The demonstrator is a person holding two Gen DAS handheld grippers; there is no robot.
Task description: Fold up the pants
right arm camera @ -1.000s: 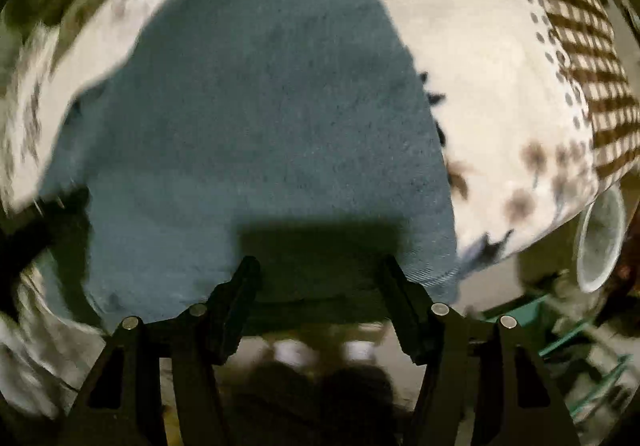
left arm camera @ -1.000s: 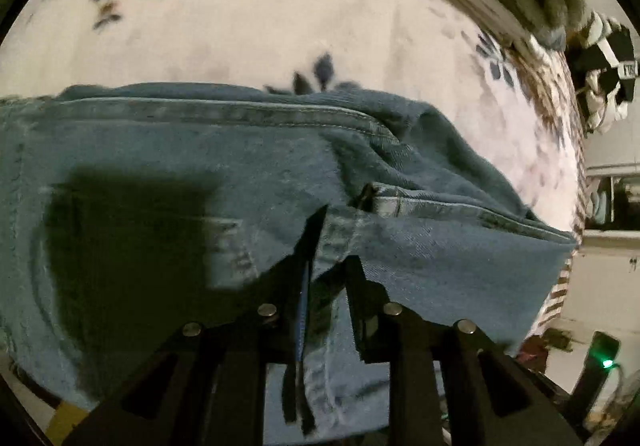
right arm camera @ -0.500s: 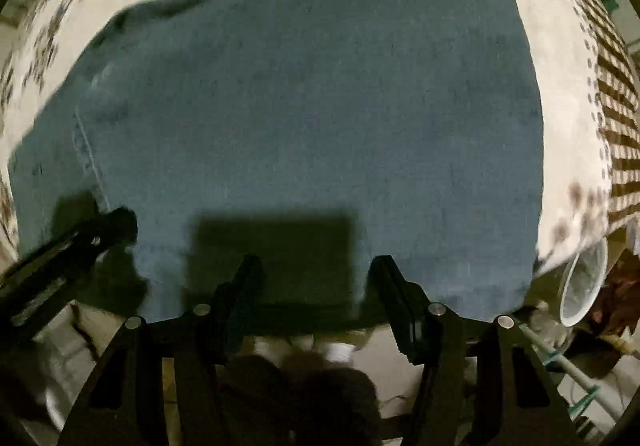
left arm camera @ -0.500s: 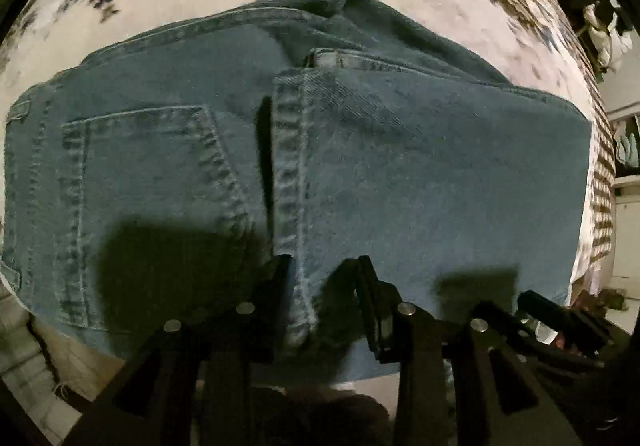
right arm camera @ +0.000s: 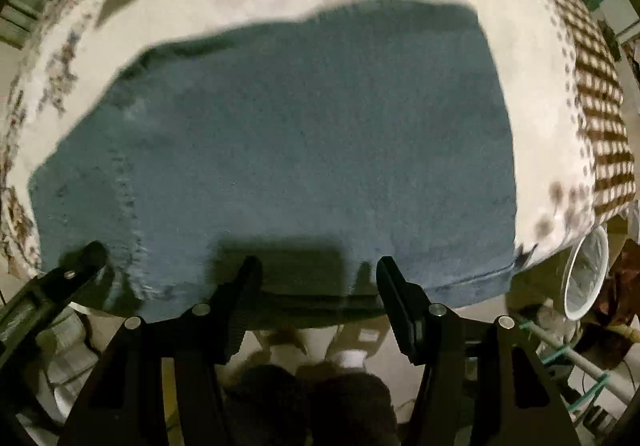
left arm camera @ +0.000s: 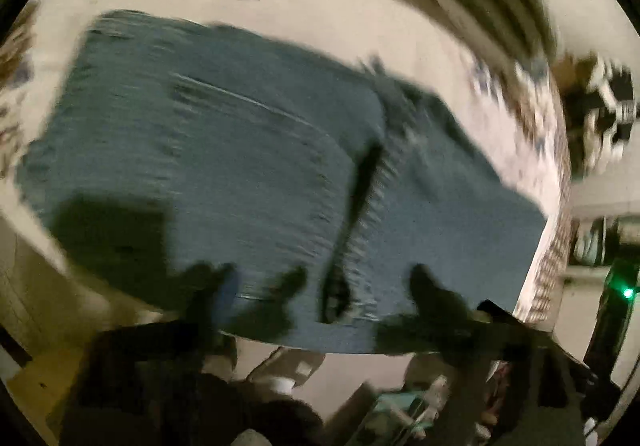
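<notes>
Blue denim pants (left arm camera: pixel 248 166) lie folded flat on a bed with a white floral cover (left arm camera: pixel 320 22); they also show in the right wrist view (right arm camera: pixel 300 134). My left gripper (left arm camera: pixel 356 282) is blurred by motion, open and empty, at the near edge of the pants. My right gripper (right arm camera: pixel 318 270) is open and empty, just off the pants' near edge. The left gripper's finger (right arm camera: pixel 80 262) shows at the lower left of the right wrist view.
The bed's edge runs just in front of both grippers. A white bucket (right arm camera: pixel 586 278) stands on the floor at the right. A brown striped border (right arm camera: pixel 600 98) marks the cover's right side. A device with a green light (left arm camera: pixel 626 292) stands at the right.
My left gripper has let go of the denim edge, opened and pulled back towards me. My right gripper has drawn back a little, so more of the pants shows.
</notes>
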